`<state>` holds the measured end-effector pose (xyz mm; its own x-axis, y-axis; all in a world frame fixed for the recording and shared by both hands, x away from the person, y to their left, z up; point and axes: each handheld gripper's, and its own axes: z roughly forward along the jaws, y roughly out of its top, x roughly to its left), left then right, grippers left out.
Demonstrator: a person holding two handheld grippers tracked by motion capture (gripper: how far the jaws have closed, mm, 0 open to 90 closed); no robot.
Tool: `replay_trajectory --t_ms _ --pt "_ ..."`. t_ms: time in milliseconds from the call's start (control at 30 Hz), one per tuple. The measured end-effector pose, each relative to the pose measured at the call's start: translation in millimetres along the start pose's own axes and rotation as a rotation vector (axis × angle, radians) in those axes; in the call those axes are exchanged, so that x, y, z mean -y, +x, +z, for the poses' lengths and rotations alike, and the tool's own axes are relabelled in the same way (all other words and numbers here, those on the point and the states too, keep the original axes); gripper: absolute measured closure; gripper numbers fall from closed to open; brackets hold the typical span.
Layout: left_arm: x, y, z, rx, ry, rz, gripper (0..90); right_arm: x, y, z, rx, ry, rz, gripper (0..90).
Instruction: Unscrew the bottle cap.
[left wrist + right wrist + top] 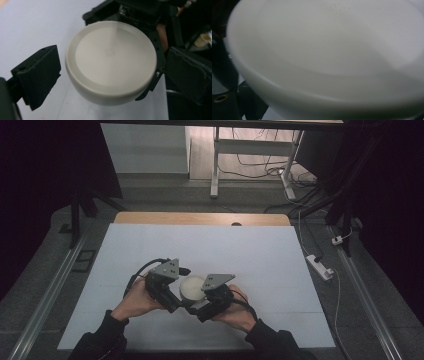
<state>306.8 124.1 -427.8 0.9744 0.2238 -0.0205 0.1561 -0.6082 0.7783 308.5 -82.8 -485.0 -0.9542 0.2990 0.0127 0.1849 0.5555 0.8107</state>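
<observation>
A round off-white bowl [192, 287], bottom side up, sits between my two grippers near the front of the table. In the left gripper view the bowl [111, 60] lies between the jaws of my left gripper [112, 77], which is open with a gap on each side. My right gripper [201, 303] comes in from the opposite side; its black fingers [160, 62] lie against the bowl's rim, and it looks shut on the bowl. In the right gripper view the bowl [329, 50] is very close and hides most of the jaws. My left gripper [175, 299] is just left of the bowl.
The white tabletop [200, 245] stretches wide around the hands, with a wooden strip [200, 218] along its far edge. On the floor beyond stand a desk frame [216, 165] and cables; a power strip [319, 266] lies to the right.
</observation>
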Motion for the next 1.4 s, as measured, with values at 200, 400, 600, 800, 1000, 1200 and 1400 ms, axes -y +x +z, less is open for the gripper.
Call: replay_trajectory --t_ms 200,400,600,800,1000,1200,1400 --pt "2.3 -2.9 6.1 0.054 0.027 0.070 5.7 -2.1 8.8 0.6 -0.051 0.004 -0.046 6.2" --pt "1.2 -3.1 9.0 0.005 -0.001 0.014 8.0 -3.0 7.9 -0.4 -0.023 0.002 -0.033 6.2" --pt "-3.0 -2.8 16.8 -0.084 -0.005 -0.084 8.1 -1.6 1.9 -0.6 0.043 0.008 0.014 6.2" --pt "-8.4 -7.4 27.1 -0.203 -0.022 -0.191 8.0 0.3 -4.5 -0.3 0.130 0.015 0.066 6.2" --pt "-11.8 -10.2 34.7 -0.272 -0.021 -0.242 8.0 1.4 -6.4 0.6 0.169 0.027 0.094 6.2" --pt "-13.8 -9.6 27.4 -0.205 -0.050 -0.205 0.0 1.4 -8.4 -2.6 0.137 0.009 0.104 6.2" --pt "-15.1 -8.6 0.3 -0.135 -0.031 -0.086 0.0 1.0 -8.0 -6.0 0.075 -0.012 0.064 6.2"
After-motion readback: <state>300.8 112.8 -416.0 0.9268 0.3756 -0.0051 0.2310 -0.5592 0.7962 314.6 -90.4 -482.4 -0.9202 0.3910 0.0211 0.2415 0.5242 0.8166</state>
